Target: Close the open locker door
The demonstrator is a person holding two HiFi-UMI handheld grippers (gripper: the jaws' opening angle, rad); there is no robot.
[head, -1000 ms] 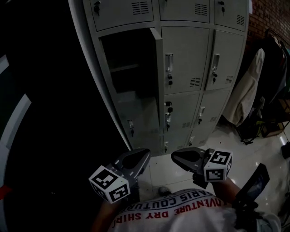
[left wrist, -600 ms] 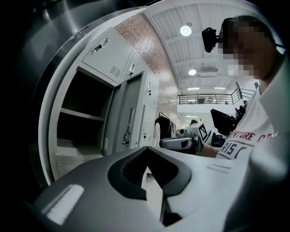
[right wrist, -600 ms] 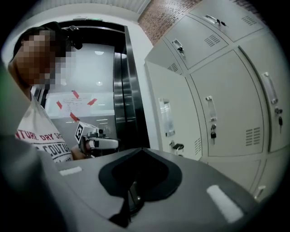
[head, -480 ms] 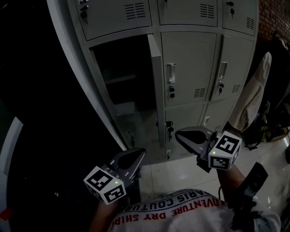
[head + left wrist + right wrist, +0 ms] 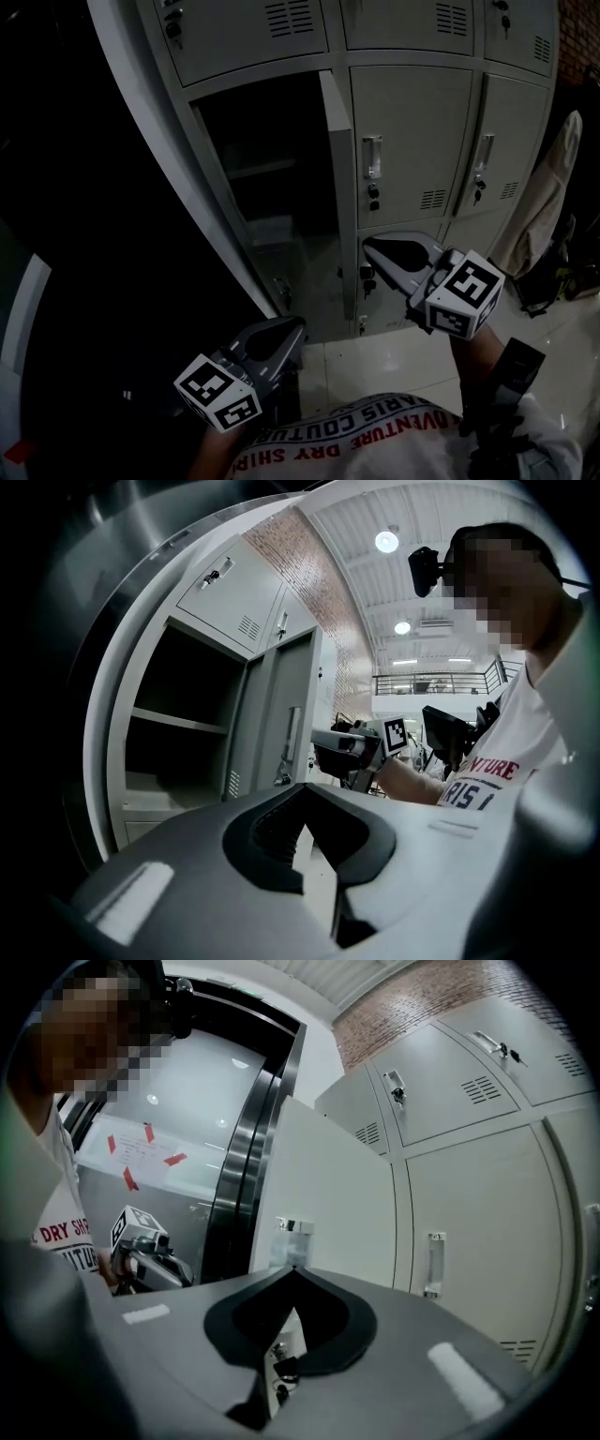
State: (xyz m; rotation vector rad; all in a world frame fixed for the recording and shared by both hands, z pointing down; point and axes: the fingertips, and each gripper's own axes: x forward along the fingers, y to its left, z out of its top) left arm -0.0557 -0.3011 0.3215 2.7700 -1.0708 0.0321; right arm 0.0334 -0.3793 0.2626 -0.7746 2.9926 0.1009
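While the locker door (image 5: 339, 178) stands swung out from the grey locker bank (image 5: 412, 131), seen edge-on from the head view, its compartment (image 5: 272, 131) gapes dark, with a shelf (image 5: 261, 169) inside. Right tongs (image 5: 368, 246): held up, tips pinched together, nothing between them. They sit just beside the door's outer face, level with its lower half; contact cannot be made out. Left tongs (image 5: 296, 325): likewise clenched and empty, low by the person's shirt (image 5: 375, 431), well apart from the door, below the open compartment.
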